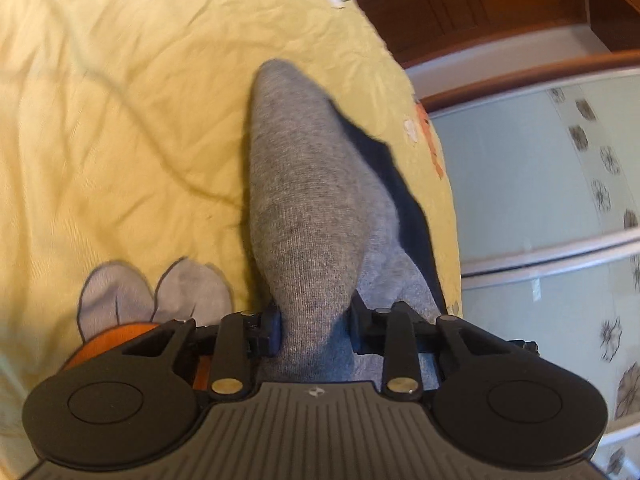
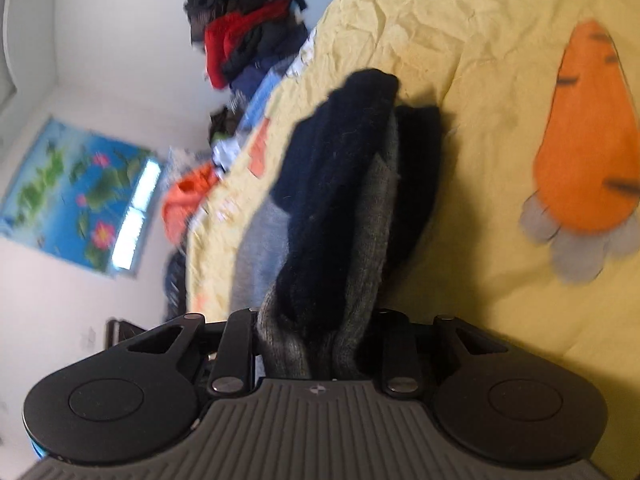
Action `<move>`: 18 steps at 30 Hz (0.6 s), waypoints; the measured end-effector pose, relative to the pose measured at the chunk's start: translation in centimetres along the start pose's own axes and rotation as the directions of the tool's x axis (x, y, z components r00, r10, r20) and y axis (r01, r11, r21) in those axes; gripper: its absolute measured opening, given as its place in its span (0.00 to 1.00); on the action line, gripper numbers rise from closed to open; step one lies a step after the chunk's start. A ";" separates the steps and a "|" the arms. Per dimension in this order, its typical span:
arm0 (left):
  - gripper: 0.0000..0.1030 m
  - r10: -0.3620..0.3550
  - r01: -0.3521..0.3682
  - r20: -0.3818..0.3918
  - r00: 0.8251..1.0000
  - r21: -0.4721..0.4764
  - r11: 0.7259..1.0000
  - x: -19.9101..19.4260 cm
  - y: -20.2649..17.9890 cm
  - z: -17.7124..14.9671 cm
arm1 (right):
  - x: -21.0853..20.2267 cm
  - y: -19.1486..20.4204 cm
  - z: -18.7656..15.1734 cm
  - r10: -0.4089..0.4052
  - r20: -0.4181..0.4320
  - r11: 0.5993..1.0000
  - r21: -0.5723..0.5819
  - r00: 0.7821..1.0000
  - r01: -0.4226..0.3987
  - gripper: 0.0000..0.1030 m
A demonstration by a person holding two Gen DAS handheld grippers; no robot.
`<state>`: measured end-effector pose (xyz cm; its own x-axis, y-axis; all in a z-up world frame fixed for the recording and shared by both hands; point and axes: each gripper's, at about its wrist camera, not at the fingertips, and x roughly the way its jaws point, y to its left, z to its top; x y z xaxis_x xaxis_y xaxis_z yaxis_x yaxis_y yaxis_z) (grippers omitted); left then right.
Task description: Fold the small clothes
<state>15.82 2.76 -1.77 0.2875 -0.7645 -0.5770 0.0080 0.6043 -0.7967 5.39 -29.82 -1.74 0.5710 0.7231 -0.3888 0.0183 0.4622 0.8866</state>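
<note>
Grey-and-navy sock (image 1: pixel 308 208) pinched at both ends, left gripper (image 1: pixel 316 332) and right gripper (image 2: pixel 316 340) each clamped on bunched knit, sock running toward 12 o'clock over yellow bedsheet (image 1: pixel 120 100), likely stretched flat for folding; clothes pile (image 2: pixel 248 40) at 11 o'clock.

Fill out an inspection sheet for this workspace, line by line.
Surface: yellow bedsheet, creased, with carrot print.
Job's things: grey sock with dark navy toe, held at both ends over the sheet.
Clutter: pile of clothes along the bed's far edge; orange garment beside it.
Grippers: left gripper shut on the grey sock; right gripper shut on its navy-and-grey end.
Cables: nothing seen.
Surroundings: wooden furniture, patterned glass panels, flower poster on white wall.
</note>
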 end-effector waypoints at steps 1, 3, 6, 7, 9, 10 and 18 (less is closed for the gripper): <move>0.28 0.005 -0.005 0.002 1.000 0.010 1.000 -0.5 -0.2 0.3 | 0.1 0.4 -0.2 0.012 0.009 1.000 0.007 1.000 -0.012 0.28; 0.28 0.028 -0.028 0.019 0.999 0.018 0.999 -1.8 -0.4 1.2 | 0.8 1.6 -0.6 0.050 0.009 0.999 0.011 0.999 -0.050 0.28; 0.28 0.049 -0.050 0.026 0.998 0.034 0.998 -3.9 -0.4 2.1 | 1.8 3.5 -1.0 0.076 0.005 0.997 -0.005 0.997 -0.076 0.28; 0.28 0.054 -0.055 0.031 0.998 0.038 0.998 -4.7 -0.4 2.1 | 2.0 4.2 -1.1 0.072 0.010 0.997 -0.015 0.997 -0.072 0.28; 0.28 0.061 -0.063 0.042 0.997 0.051 0.997 -6.4 -0.3 1.4 | 2.4 4.7 -1.3 0.075 -0.001 0.997 -0.033 0.997 -0.075 0.27; 0.28 0.059 -0.062 0.045 0.997 0.058 0.996 -7.2 -0.2 0.8 | 2.5 4.7 -1.5 0.077 -0.012 0.996 -0.040 0.997 -0.078 0.27; 0.57 0.016 -0.013 0.027 1.000 -0.096 0.995 -8.3 6.5 -2.0 | 1.5 3.3 -4.8 -0.050 -0.068 0.994 -0.104 0.996 0.043 0.69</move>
<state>11.56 12.56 -2.53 0.3137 -0.7484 -0.5844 -0.0881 0.5899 -0.8027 2.35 -24.77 -0.58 0.5119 0.7322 -0.4493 -0.0424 0.5439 0.8381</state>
